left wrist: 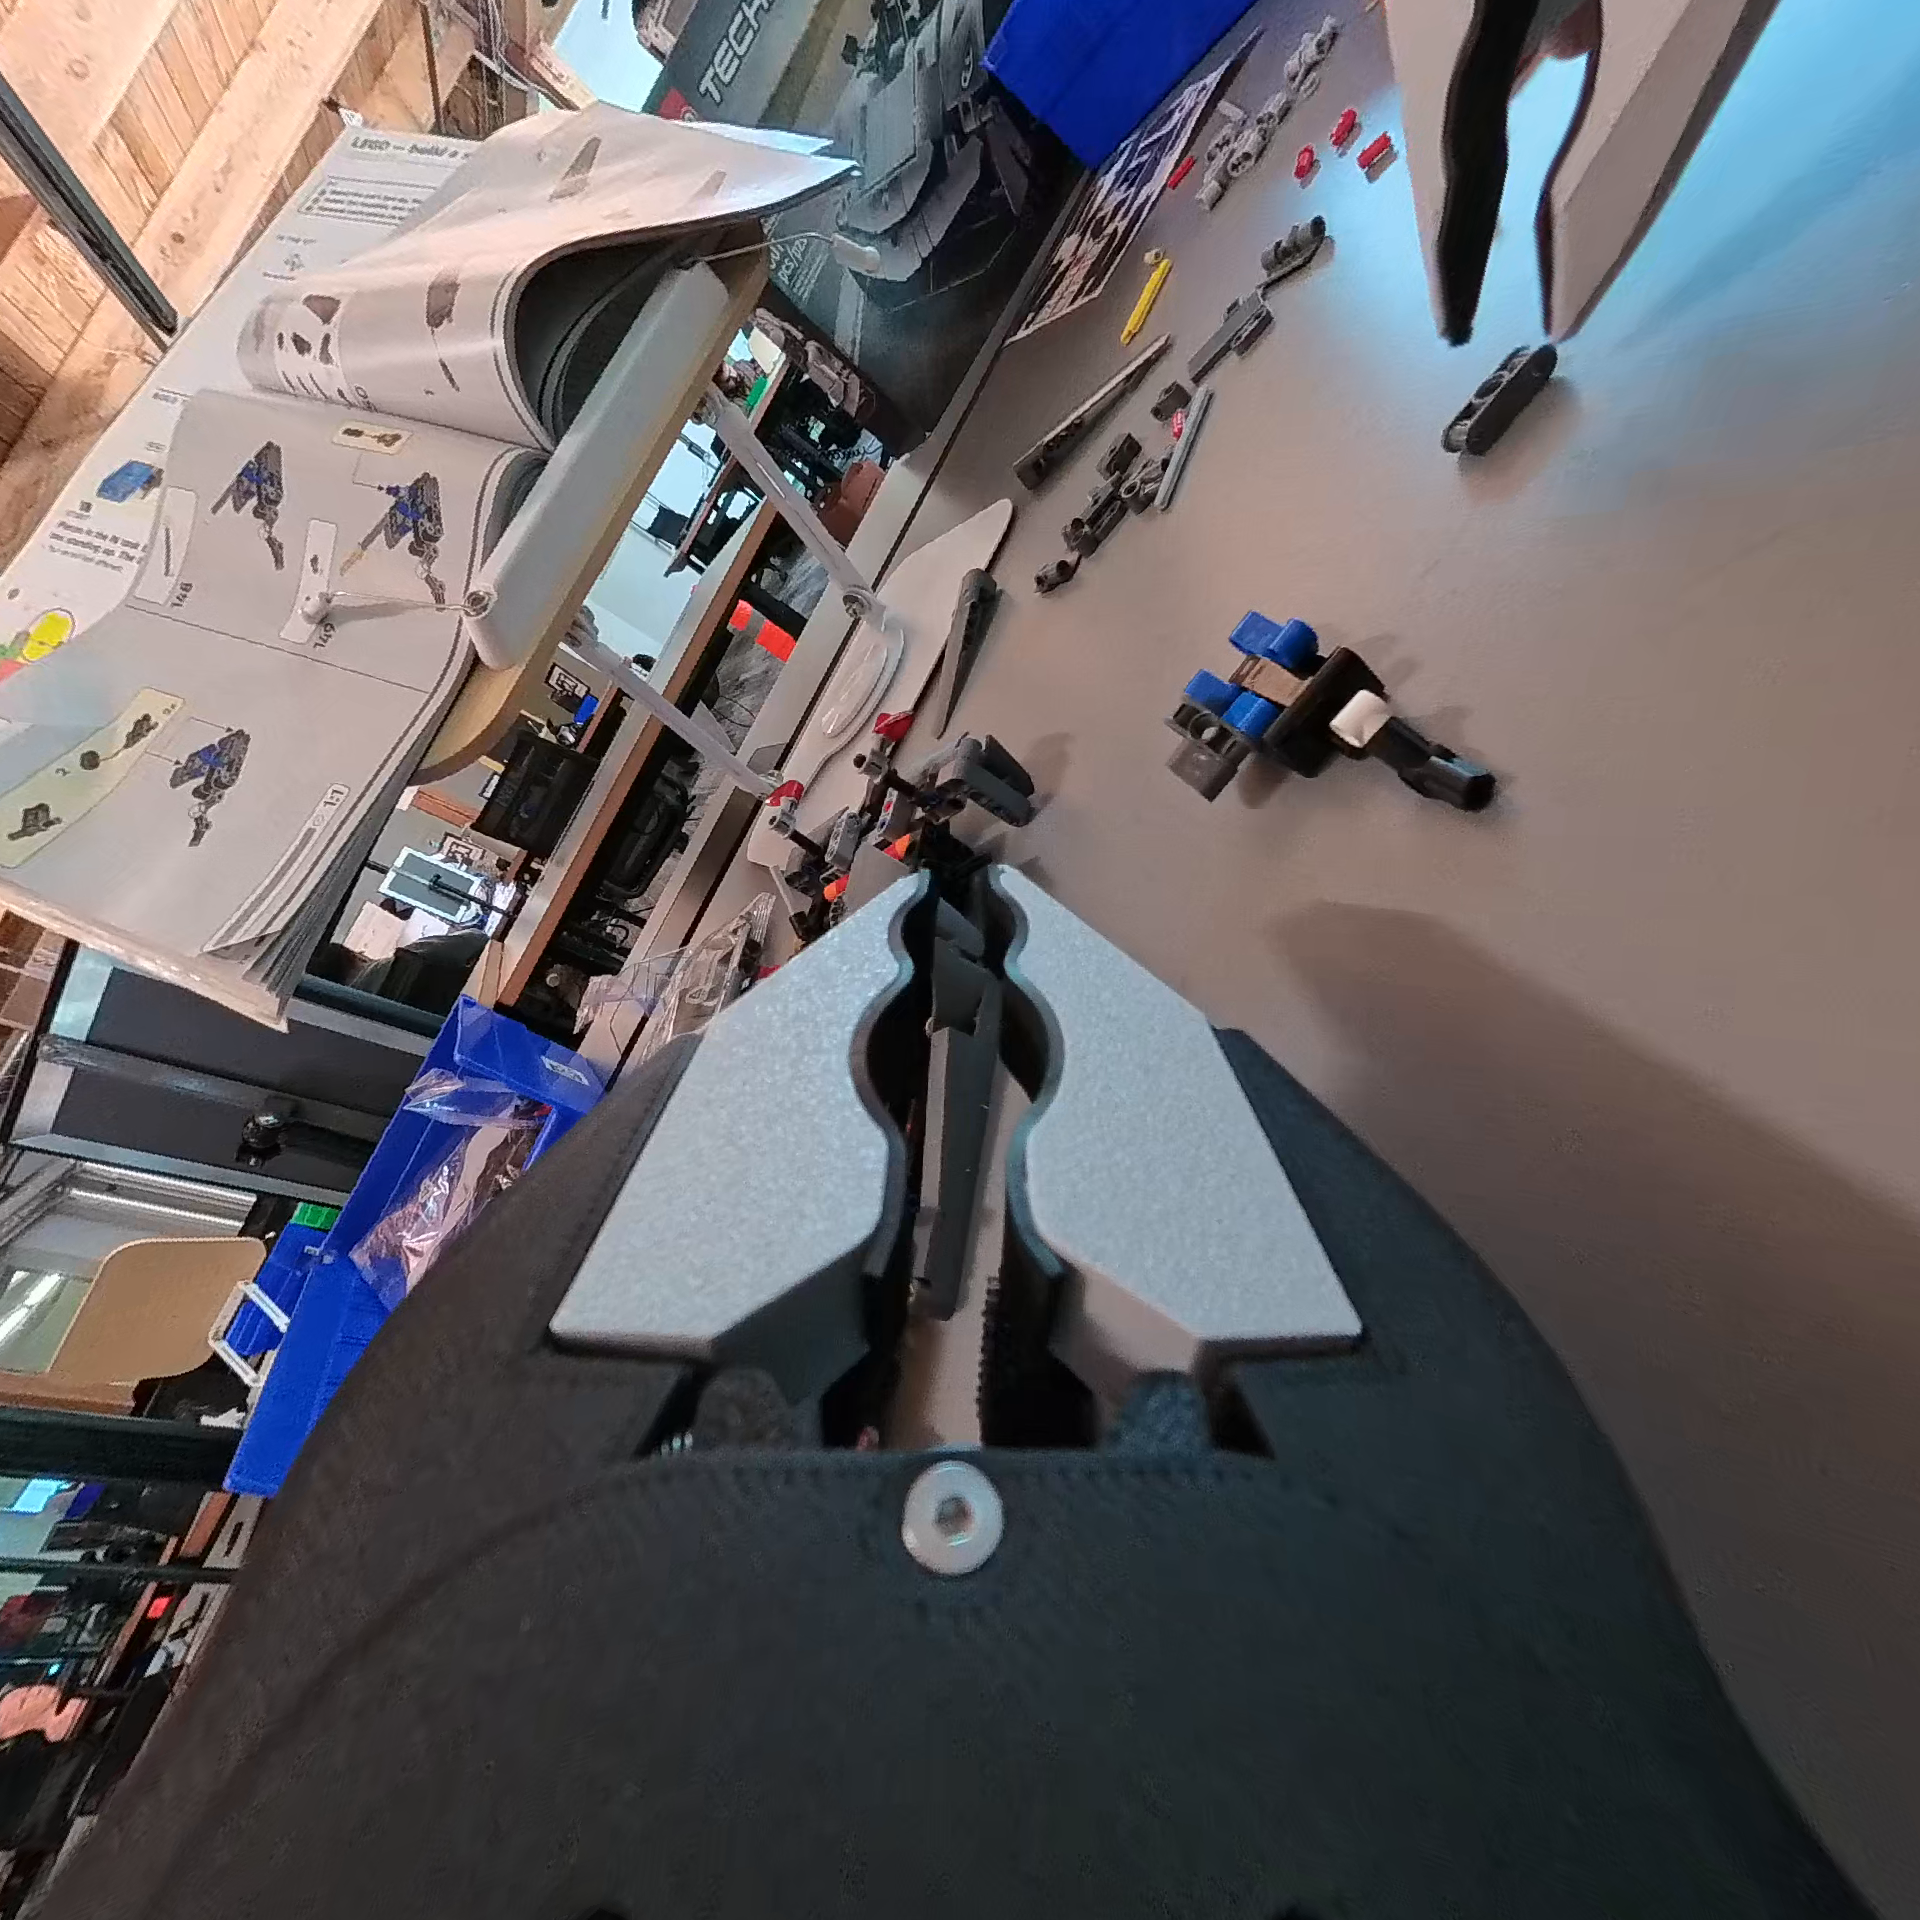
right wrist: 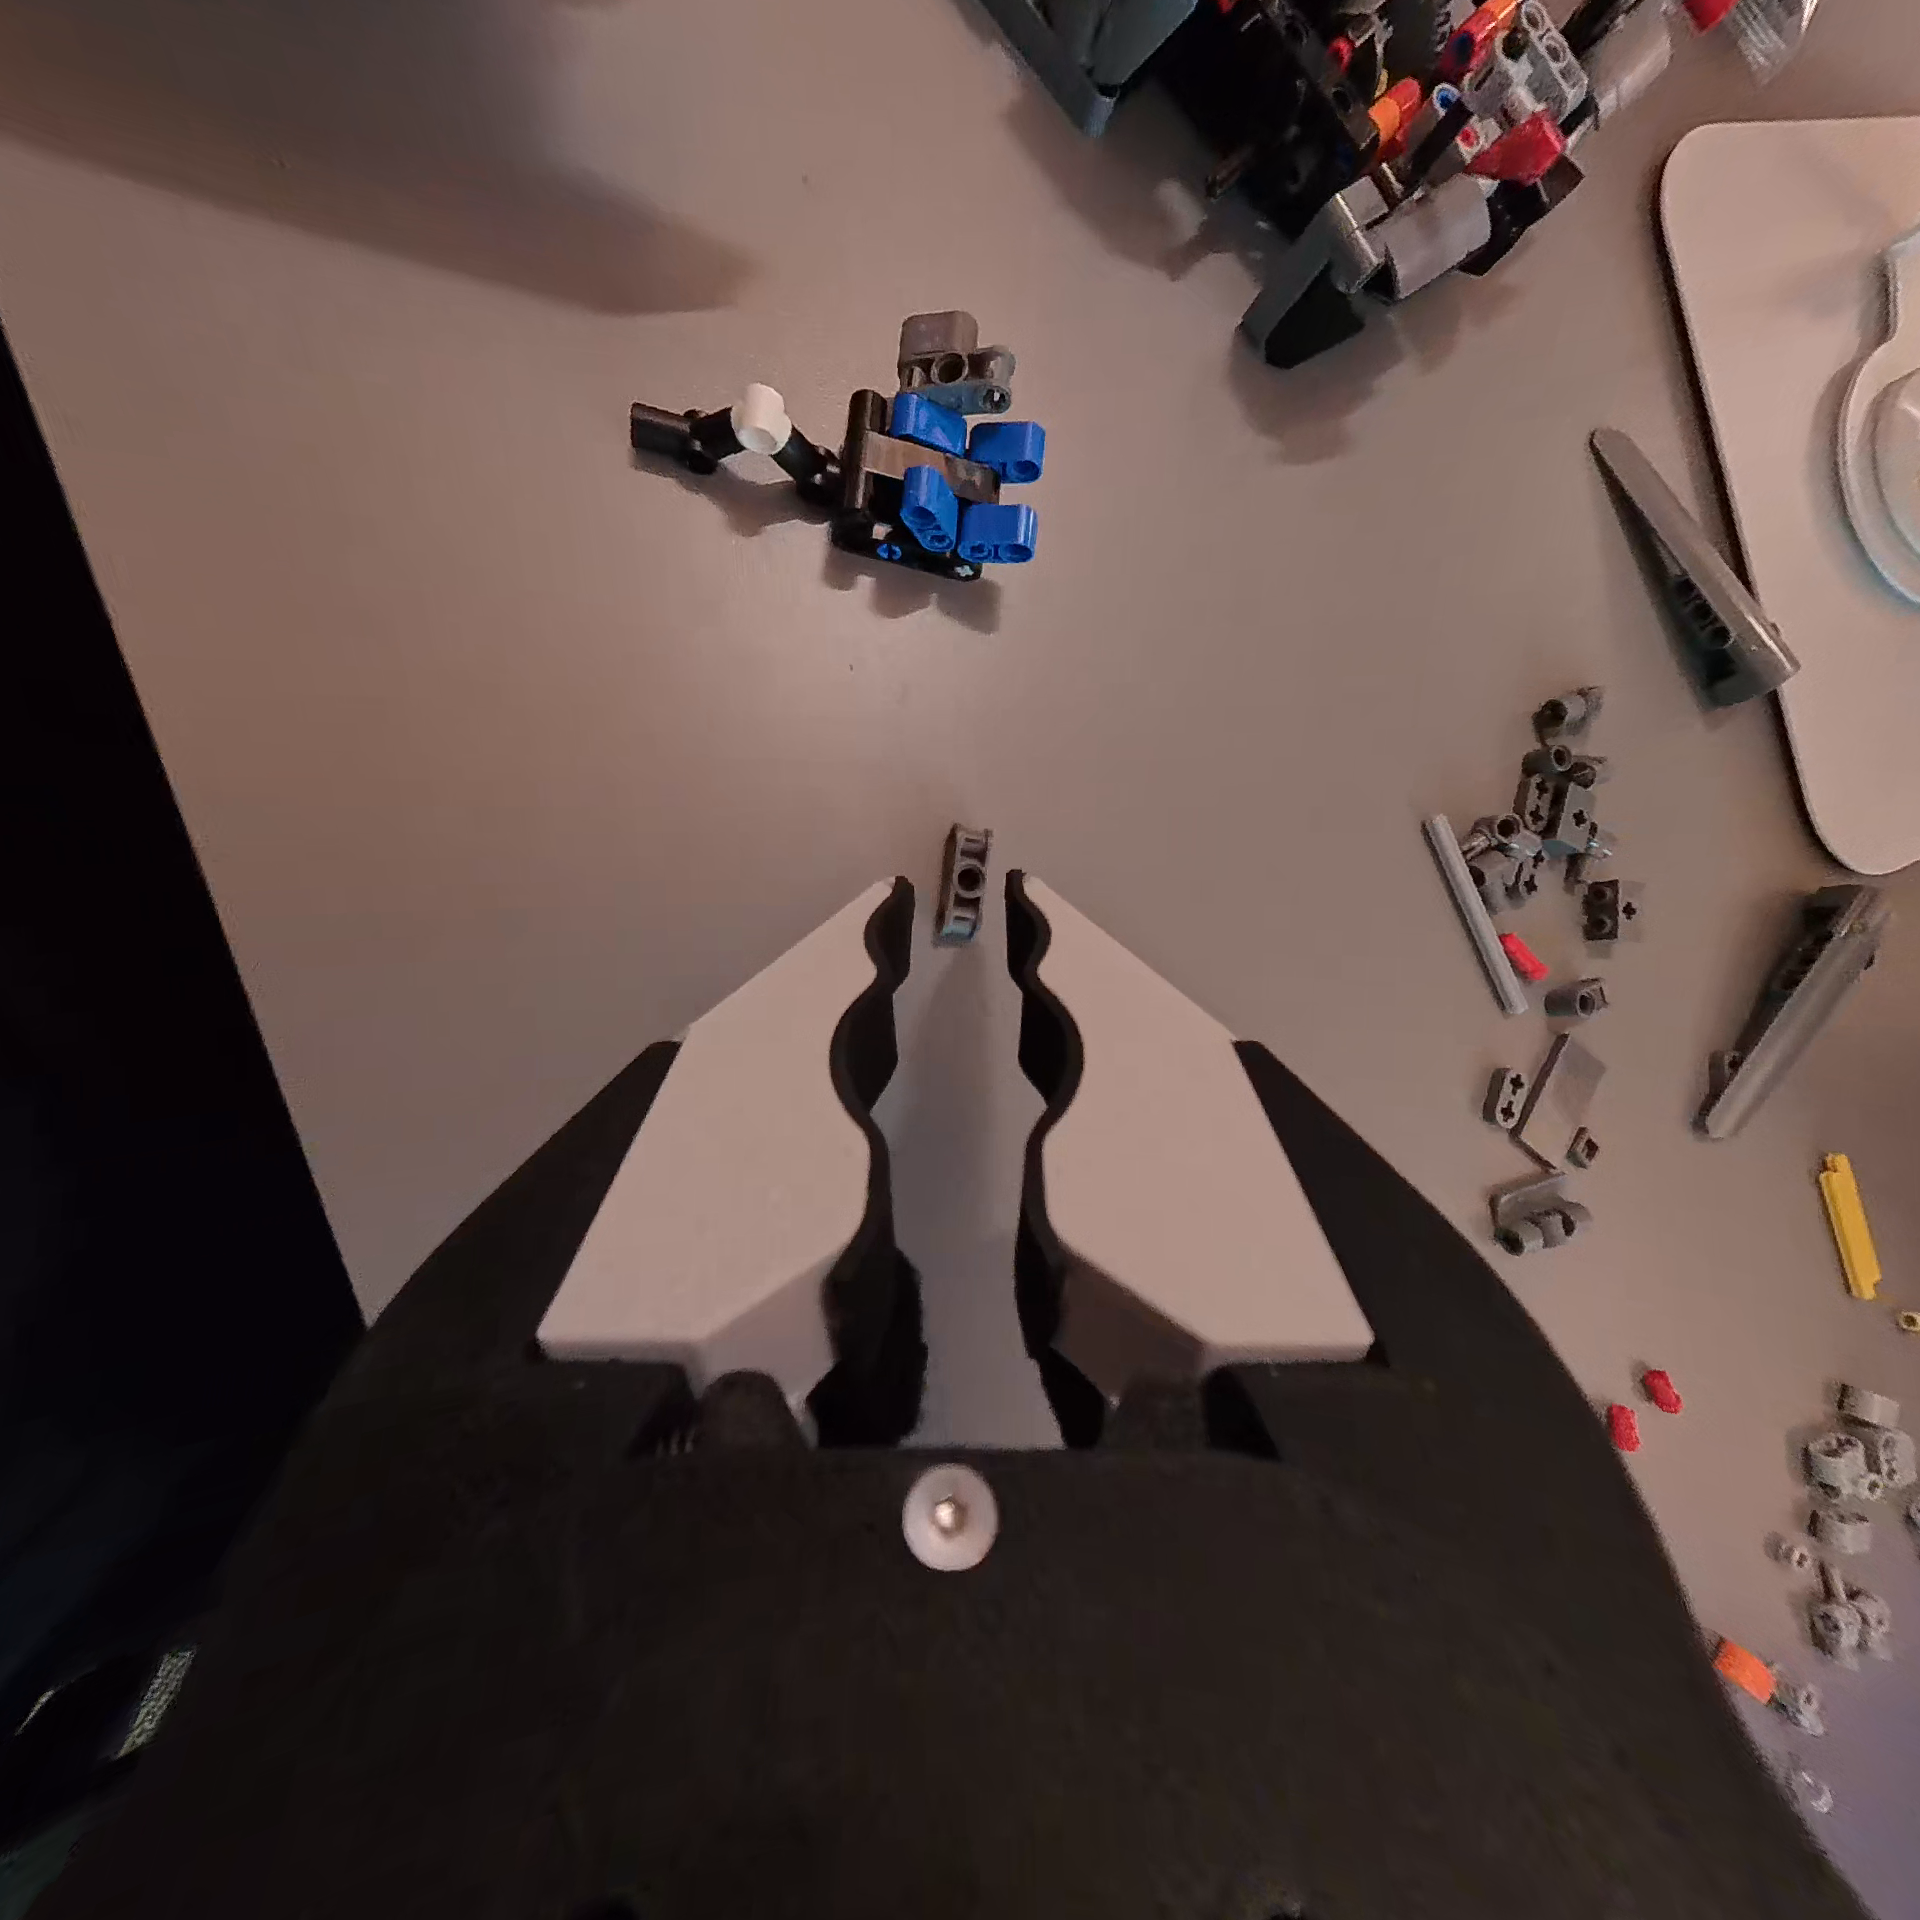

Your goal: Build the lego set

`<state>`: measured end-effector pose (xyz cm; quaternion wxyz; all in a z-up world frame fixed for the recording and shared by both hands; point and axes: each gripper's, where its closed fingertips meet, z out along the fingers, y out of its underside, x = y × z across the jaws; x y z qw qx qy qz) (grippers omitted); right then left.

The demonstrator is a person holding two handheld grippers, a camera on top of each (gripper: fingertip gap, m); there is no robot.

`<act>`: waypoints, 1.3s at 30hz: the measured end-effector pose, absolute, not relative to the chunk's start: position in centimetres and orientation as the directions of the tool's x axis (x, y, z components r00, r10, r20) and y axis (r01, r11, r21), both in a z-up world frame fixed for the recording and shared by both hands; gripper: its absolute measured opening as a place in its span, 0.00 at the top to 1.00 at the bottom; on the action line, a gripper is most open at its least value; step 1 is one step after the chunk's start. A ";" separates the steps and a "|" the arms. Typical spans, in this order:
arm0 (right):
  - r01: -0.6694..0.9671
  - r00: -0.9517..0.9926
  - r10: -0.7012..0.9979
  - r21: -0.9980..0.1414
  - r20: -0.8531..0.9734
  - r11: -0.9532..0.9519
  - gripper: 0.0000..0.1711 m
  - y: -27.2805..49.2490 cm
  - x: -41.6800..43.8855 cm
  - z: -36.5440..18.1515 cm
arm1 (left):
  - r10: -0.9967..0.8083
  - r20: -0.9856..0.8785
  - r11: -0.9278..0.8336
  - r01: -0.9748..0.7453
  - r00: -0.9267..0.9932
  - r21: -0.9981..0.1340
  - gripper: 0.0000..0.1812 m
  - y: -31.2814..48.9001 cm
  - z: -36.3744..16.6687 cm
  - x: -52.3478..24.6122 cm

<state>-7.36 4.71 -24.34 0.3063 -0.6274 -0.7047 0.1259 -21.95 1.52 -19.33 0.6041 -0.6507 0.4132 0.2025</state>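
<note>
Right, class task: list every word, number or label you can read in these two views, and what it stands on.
I won't copy out writing; these things bear it.
Open instruction booklet: printed headings and step numbers.
Dark set box: large pale lettering.
Blue bin: small label, too blurred to read.
Right wrist view: none shows.

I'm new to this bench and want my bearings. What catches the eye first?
The blue-and-black sub-assembly stands alone mid-table. The right gripper is open around a small dark beam, while the left gripper is shut on a dark grey part. An open instruction booklet is propped behind.
</note>
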 end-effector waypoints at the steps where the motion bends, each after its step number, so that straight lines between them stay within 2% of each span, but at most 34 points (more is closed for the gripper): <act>1: 0.810 -0.021 0.960 -0.558 0.279 0.180 0.91 4.8 -7.5 -24.5 | -0.293 -0.763 0.072 -0.783 0.576 -0.618 0.97 1.5 -19.4 -21.9; 5: 0.841 0.004 0.949 -0.515 0.315 0.168 0.91 5.9 -7.2 -25.3 | -0.291 -0.765 0.074 -0.784 0.575 -0.617 0.97 1.4 -19.3 -21.9; 19: 0.827 -0.005 0.949 -0.531 0.317 0.182 0.88 5.6 -7.3 -24.8 | -0.299 -0.764 0.089 -0.780 0.573 -0.620 0.97 1.2 -19.2 -21.7; 31: 0.826 -0.048 0.988 -0.550 0.148 0.123 0.91 3.1 -7.2 -25.4 | -0.308 -0.767 0.096 -0.784 0.563 -0.614 0.97 1.2 -19.4 -21.4; 39: 0.817 0.008 0.986 -0.570 0.165 0.088 0.90 4.1 -6.9 -25.2 | -0.313 -0.768 0.091 -0.787 0.559 -0.610 0.97 1.2 -19.6 -21.4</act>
